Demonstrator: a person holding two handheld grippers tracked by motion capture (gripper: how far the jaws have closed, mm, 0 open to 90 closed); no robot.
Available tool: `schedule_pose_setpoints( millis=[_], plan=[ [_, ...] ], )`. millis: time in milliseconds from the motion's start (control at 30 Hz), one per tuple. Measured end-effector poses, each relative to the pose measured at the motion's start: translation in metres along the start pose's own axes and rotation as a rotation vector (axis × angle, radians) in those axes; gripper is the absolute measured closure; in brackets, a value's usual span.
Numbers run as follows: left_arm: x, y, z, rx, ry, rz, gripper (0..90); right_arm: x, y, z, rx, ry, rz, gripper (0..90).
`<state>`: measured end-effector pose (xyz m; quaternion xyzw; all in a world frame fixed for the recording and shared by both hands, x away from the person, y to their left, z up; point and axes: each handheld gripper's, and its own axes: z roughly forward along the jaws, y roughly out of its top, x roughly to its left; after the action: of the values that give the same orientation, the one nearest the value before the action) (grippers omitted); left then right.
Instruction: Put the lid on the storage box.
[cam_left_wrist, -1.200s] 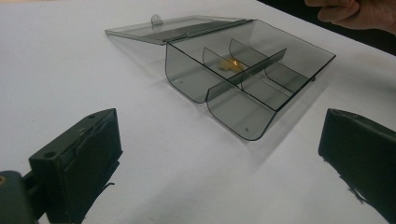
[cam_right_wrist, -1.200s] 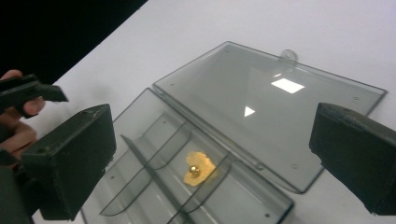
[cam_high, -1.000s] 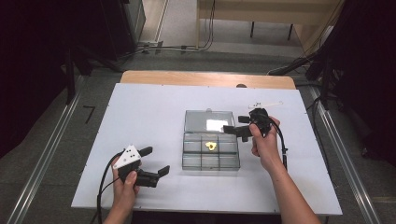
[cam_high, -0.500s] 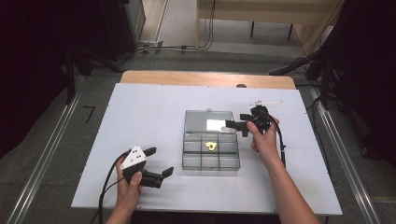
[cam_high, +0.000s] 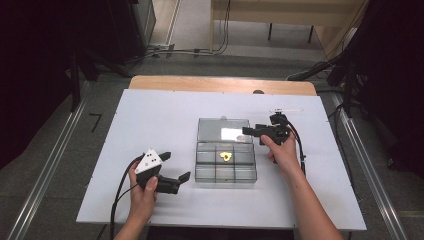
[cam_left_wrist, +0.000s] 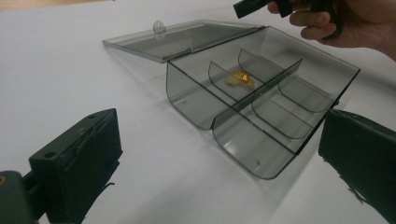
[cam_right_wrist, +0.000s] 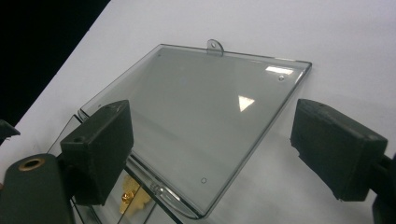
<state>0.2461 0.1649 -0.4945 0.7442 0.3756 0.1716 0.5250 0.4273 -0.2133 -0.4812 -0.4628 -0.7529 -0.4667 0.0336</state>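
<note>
Both hands are shifting since the earlier frames: the right tongs (cam_high: 251, 131) are edging in over the flat-lying lid (cam_high: 223, 131) of the clear divided box (cam_high: 225, 167), their jaws just narrowing a little with nothing between them, while the left tongs (cam_high: 176, 167) are settling nearer the box's left wall. On the white table (cam_high: 150, 120), the box is sitting near the centre, hinged open, its lid lying back flat on the far side. The left tongs are standing wide and empty just beside it. The right tongs are likewise gaping, bracketing the lid's edge without touching it. A small yellow piece (cam_high: 227, 157) is resting in the middle compartment of the far row. The step in hand appears to be reaching for the lid to swing it shut; the next move likely calls for catching its thin edge or the small tab (cam_right_wrist: 214, 45) and lifting it over, perhaps with the left tongs steadying the box. The right gripper view is showing that tab and the hinge clearly, while the left gripper view is revealing the curved dividers (cam_left_wrist: 261, 88) and the yellow piece (cam_left_wrist: 243, 78) up close.
</note>
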Motion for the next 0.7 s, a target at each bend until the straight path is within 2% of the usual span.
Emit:
schedule_pose_setpoints(
  millis=[133,267,400,700],
  plan=[
    [0.000,0.010,0.007,0.014,-0.001,-0.004,0.0,-0.001,-0.001,0.000,-0.003,-0.035,0.008,22.2],
    [0.002,0.020,0.014,0.009,-0.010,-0.017,0.0,-0.003,-0.003,0.006,0.029,-0.039,0.021,29.3],
    [0.005,0.031,0.021,-0.002,-0.015,-0.019,0.0,-0.002,-0.004,0.010,0.059,-0.028,0.035,32.3],
    [0.016,0.048,0.035,-0.020,-0.021,-0.043,0.0,-0.003,-0.006,0.013,0.089,-0.047,0.050,37.6]
  ],
)
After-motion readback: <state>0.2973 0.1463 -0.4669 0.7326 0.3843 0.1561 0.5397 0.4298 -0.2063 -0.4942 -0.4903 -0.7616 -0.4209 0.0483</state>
